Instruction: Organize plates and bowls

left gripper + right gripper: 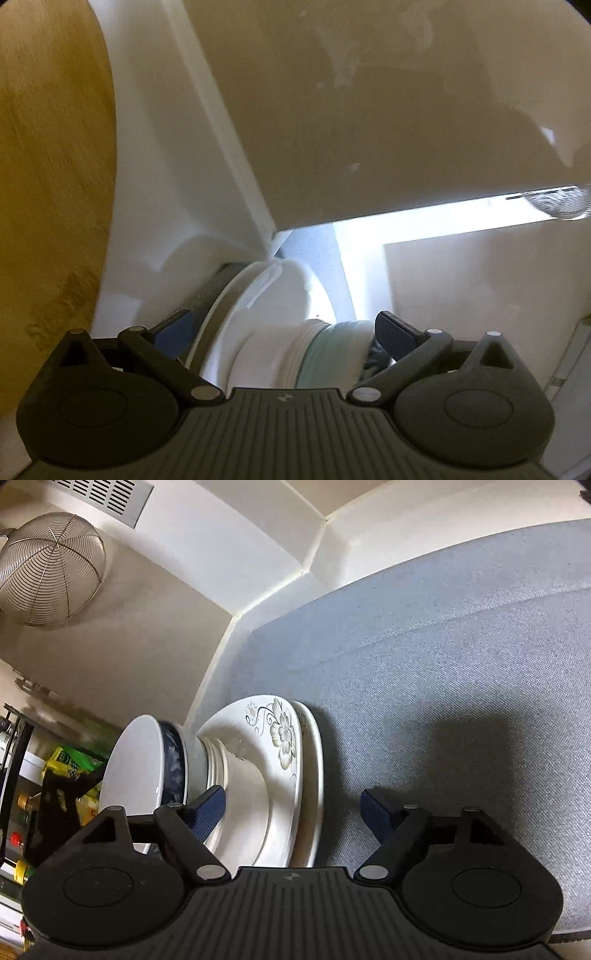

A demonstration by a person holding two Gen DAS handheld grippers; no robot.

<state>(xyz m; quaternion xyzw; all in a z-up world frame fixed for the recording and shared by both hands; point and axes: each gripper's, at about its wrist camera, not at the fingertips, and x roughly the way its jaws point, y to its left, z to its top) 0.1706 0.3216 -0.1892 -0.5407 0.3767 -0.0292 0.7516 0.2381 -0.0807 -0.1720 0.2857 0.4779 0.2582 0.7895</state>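
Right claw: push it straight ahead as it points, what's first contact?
Probably the flowered plate: its rim already lies between the open right claw fingers, nearer the left finger. Depth is uncertain.

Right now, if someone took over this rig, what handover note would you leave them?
Left claw: fingers astride the dish stack; grip unclear.
Right claw: open, fingers either side of the floral plate, not pressing.
Things: ribbed bowls and blue-patterned bowl sit stacked on the floral plate, on the grey mat in the white corner.
Done: dishes gathered into one stack.
Left: probably release and withdraw both claws.
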